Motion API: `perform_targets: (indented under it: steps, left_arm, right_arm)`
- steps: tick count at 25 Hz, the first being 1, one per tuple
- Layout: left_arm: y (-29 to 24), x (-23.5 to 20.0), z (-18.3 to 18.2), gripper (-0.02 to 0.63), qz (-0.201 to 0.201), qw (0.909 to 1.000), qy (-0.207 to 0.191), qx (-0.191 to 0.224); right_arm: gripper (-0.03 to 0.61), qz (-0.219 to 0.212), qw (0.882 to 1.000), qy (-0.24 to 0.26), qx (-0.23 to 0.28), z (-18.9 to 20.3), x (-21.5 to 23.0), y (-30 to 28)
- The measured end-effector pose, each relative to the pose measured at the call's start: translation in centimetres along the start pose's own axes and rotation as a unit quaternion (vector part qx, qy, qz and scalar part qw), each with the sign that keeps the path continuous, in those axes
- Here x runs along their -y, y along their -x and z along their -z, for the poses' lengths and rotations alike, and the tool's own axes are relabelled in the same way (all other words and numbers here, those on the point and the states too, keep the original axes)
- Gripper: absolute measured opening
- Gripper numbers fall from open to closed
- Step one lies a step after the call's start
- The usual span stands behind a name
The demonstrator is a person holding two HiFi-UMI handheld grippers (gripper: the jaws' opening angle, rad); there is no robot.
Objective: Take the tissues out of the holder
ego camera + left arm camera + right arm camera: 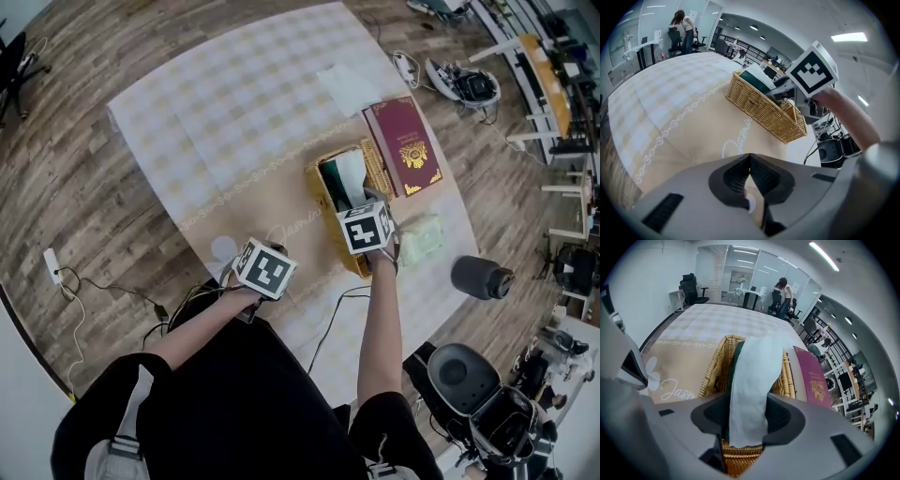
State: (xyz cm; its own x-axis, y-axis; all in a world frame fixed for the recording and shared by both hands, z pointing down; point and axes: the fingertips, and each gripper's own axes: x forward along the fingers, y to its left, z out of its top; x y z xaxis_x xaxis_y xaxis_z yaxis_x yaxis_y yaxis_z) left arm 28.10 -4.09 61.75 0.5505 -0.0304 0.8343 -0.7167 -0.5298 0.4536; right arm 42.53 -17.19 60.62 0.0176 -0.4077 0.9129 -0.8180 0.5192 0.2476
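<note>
Right tongs point steeply down into the near end of a woven basket, and their jaws stand partly apart with one white tissue between them. The tissue rises from a dark green box that lies inside the basket, and its loose end fills the gap from one jaw to the other. In the head view the same tongs are over the basket, with the marker cube above them and the tissue upright just ahead of them. Left tongs have their jaws together at the tips and carry nothing. They hang over the beige band of the cloth with the white script, a little apart from the basket on its left side. In the head view the left tongs are near the front edge of the desk, which is covered by a checked cloth. A red book with a gold emblem lies flat just beside the right wall of the basket, at its far half. A pale green pack lies on the same side, nearer to the person. A white sheet lies on the cloth beyond the basket, well apart from it. The tissue is not yet out of the box; its lower part is in the slot.
</note>
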Motion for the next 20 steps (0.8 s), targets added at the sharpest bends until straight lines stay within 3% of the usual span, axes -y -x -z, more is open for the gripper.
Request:
perform_targets:
  steps: [10,12,16,20]
  left_arm:
    - [0.4,-0.3,-0.3,0.009,0.001,1.0000,0.001,0.002]
    - [0.3,-0.1,-0.1,0.009,0.002,1.0000,-0.001,0.002]
    - [0.4,0.2,0.3,0.009,0.005,1.0000,-0.003,0.001]
    - [0.3,0.1,0.6,0.009,0.006,1.0000,-0.003,-0.002]
  right_arm:
    - [0.163,0.022,0.999,-0.018,0.024,-0.5,0.7,2.1]
    - [0.089,0.026,0.999,-0.014,0.033,-0.8,0.6,2.6]
    - [0.094,0.025,0.999,0.000,0.030,-0.7,0.0,2.2]
    - [0.143,0.040,0.999,0.020,0.023,-0.3,0.0,2.2]
